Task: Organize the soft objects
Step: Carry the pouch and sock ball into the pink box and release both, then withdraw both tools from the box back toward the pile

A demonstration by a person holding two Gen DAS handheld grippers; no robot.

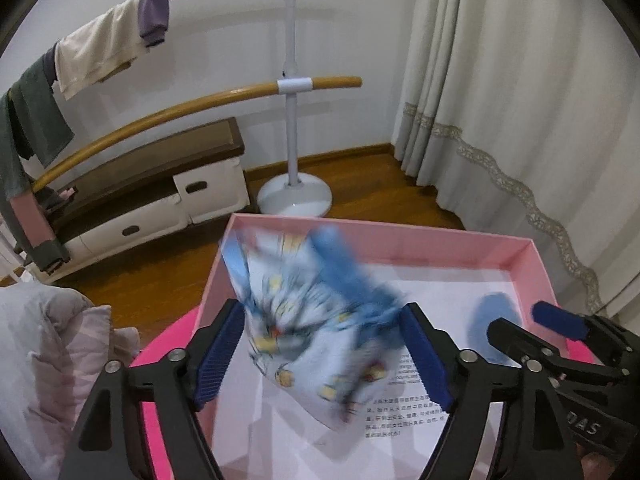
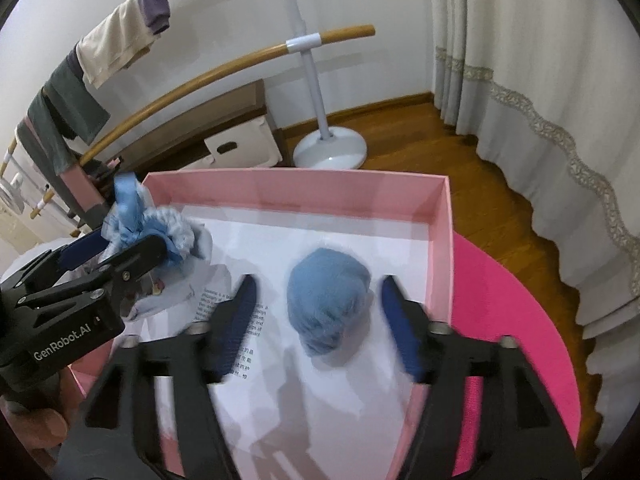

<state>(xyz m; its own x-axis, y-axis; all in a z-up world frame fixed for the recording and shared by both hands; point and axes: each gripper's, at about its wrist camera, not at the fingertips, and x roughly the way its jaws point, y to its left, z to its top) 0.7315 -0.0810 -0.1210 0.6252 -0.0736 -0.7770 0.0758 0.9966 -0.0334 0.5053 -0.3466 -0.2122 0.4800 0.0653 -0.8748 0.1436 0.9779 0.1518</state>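
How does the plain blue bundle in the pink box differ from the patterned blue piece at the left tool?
The plain blue bundle is one colour; the patterned blue piece is pale with small prints and a darker blue band. The bundle is balled up and sharp, lying on the box floor; the patterned piece is loose and motion-blurred between the left tool's open fingers. Both are soft, blue, and within the box.

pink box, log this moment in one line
pink box | blue bundle lying inside, right claw open around it | patterned cloth blurred between open left claw pads

Two cloth bundles, one (image 2: 330, 308) right of the other (image 2: 168, 240), in the box (image 2: 296, 192).
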